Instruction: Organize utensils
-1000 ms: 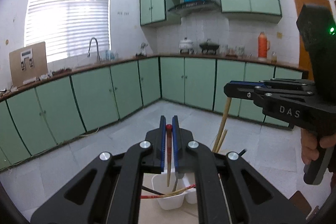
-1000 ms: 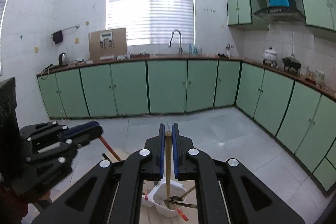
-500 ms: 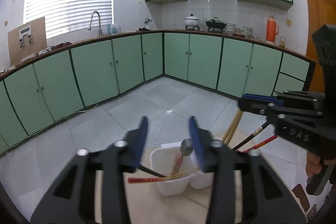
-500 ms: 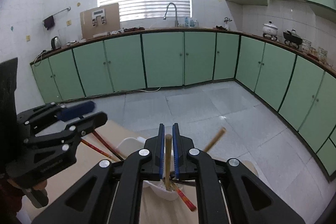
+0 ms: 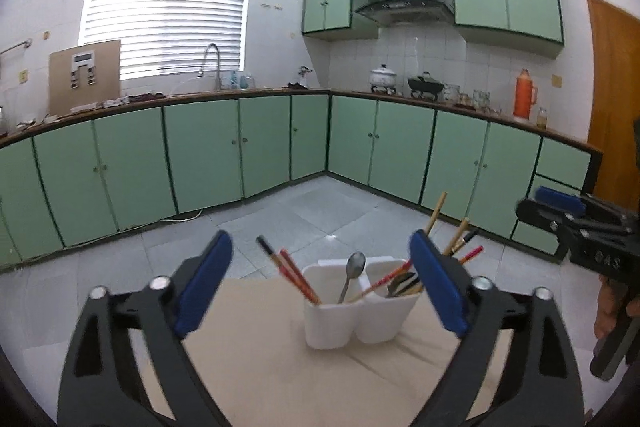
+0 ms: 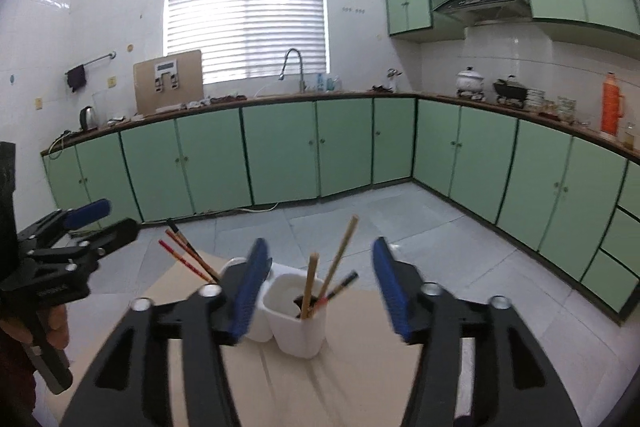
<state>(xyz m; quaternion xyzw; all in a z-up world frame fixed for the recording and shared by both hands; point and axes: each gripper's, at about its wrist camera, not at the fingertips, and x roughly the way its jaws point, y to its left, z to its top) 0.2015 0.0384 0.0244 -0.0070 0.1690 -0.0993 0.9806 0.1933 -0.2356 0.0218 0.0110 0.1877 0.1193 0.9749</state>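
Left gripper (image 5: pixel 320 283) and right gripper (image 6: pixel 316 287) both gaped wide, empty; white utensil holder (image 5: pixel 352 307) stood beyond, between fingertips, untouched.

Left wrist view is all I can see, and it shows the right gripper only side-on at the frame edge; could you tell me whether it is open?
Observer: Yes. In the right wrist view the right gripper is wide open, with nothing between its fingers.
Operator: Thank you. My own gripper finger covers part of the holder; what stands in that compartment?
Observer: In the white holder, the compartment nearer the right gripper holds two pale wooden chopsticks and a dark chopstick, all leaning inside it.
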